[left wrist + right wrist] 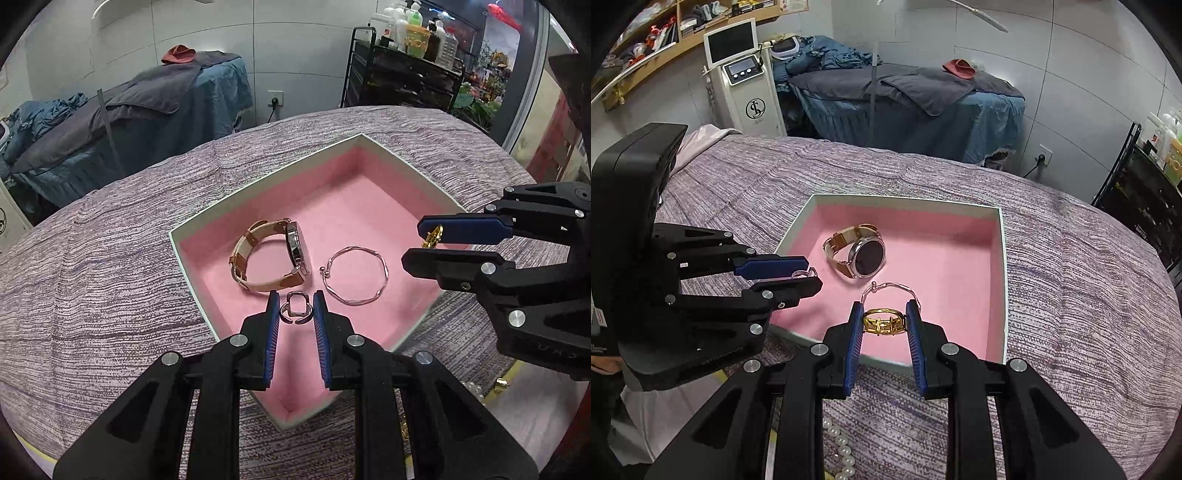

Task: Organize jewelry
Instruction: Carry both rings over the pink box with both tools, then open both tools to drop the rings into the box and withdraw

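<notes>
An open box with pink lining sits on a bed covered in purple-grey woven fabric. Inside the box, a watch with a tan leather strap lies toward the box's left side, and a thin silver bangle lies just beside it. The left gripper hovers over the box's near corner, its jaws nearly closed and pinching a silver ring. The right gripper hovers over the box's near edge, its jaws nearly closed on a gold ring. A strand of white pearls lies on the bed outside the box, near its front edge.
</notes>
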`<action>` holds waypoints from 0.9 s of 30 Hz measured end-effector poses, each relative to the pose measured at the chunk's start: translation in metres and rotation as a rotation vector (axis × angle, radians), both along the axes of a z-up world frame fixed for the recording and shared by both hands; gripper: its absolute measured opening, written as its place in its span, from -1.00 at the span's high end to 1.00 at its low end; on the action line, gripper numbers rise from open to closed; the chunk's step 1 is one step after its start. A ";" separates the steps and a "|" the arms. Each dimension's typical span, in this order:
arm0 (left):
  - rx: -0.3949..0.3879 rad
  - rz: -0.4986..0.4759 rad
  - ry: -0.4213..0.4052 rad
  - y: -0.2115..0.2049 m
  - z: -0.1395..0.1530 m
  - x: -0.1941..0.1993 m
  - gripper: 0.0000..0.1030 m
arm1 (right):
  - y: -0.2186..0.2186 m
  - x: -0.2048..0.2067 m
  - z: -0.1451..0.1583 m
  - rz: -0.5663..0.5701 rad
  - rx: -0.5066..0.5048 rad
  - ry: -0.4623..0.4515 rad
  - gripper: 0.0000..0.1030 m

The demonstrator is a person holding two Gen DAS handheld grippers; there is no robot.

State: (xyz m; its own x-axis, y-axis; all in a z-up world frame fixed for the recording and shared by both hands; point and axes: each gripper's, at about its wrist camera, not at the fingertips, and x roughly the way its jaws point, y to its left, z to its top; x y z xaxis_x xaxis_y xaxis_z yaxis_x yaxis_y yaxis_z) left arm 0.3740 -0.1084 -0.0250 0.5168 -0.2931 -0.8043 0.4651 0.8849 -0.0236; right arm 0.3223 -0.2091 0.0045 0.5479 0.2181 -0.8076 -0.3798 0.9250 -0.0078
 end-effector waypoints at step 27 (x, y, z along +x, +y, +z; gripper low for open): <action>0.090 0.014 -0.037 -0.007 -0.005 0.002 0.12 | 0.009 0.015 -0.024 0.008 -0.092 -0.001 0.33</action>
